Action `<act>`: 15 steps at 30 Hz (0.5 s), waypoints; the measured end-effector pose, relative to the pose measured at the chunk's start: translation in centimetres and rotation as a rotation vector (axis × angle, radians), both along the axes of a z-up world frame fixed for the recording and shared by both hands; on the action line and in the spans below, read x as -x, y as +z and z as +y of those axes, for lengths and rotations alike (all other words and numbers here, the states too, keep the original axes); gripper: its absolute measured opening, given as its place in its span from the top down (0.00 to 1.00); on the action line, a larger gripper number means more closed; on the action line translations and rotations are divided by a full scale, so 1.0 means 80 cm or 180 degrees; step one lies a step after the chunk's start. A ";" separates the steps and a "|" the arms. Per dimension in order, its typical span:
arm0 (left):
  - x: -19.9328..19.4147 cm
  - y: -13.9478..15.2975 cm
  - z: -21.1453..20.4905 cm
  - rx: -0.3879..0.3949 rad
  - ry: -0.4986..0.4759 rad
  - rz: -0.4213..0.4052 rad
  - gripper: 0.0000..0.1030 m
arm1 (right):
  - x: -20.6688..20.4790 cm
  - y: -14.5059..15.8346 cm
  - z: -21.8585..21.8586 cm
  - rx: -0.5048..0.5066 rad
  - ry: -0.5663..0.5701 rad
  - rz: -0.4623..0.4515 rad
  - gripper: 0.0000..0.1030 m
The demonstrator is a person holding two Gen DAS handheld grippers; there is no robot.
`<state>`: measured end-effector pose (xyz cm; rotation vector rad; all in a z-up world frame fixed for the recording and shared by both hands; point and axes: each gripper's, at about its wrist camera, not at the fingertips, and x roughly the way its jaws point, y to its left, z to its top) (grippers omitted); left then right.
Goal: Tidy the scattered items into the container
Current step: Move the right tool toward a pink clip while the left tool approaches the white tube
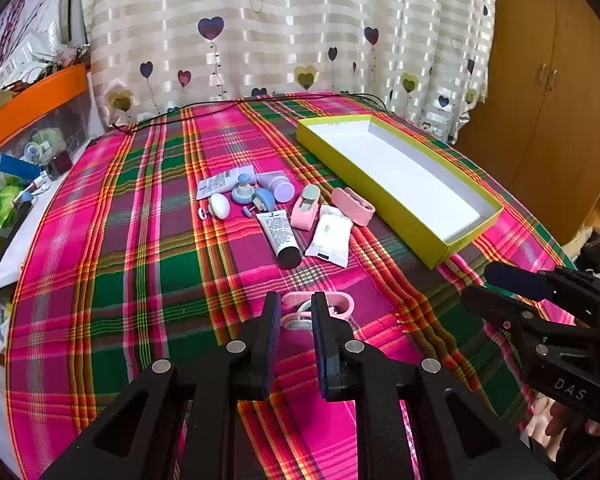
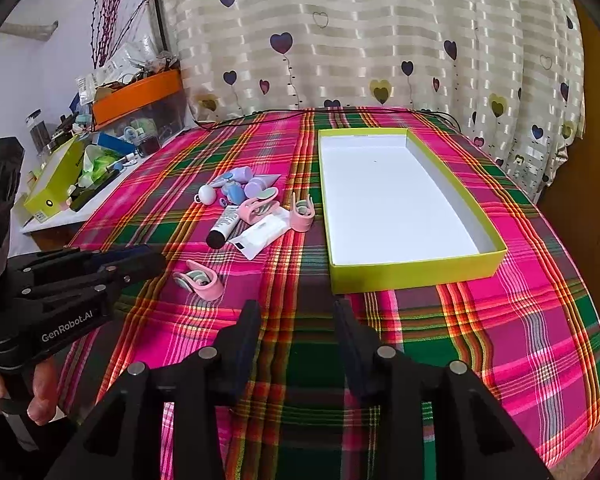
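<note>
Two hand-held grippers: left hand-held gripper nearest, low over the surface, fingers a little apart with a lone pink clip showing in the gap; contact cannot be told. Right hand-held gripper hovers over bare cloth before the box, fingers apart, holding nothing.

Lone clip: lies on the surface nearer than the heap, just beyond the left fingertips.

Heap: mid-surface, left of the box; black-capped tube, white sachet, two more pink clips, a white egg-shaped piece, blue pieces and a lilac tube, touching or overlapping.

Box: yellow-green, white inside, right of the heap, open top; no item seen in it.

Progress: every item in view lies outside the box, so all of it is left to go in. The left gripper's place at the lone clip suggests, as a judgement, a pick of that clip.

Left view only: the clip between the left fingers; the right gripper from the side.

Right view only: the whole box floor; the clip's curled shape; a hand on the left gripper's handle.

Far: heart-print curtain, cluttered side shelf.
</note>
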<state>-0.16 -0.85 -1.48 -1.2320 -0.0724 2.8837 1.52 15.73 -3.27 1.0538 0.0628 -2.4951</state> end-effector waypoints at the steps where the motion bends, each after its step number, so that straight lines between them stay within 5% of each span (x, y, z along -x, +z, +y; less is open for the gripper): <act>1: 0.000 0.000 0.000 -0.0001 -0.0008 -0.0010 0.85 | 0.000 0.000 -0.001 0.0000 0.0009 -0.0001 0.63; 15: -0.004 0.006 0.002 -0.0015 -0.0144 -0.0014 0.85 | 0.000 0.001 -0.004 -0.0005 0.0052 0.0004 0.63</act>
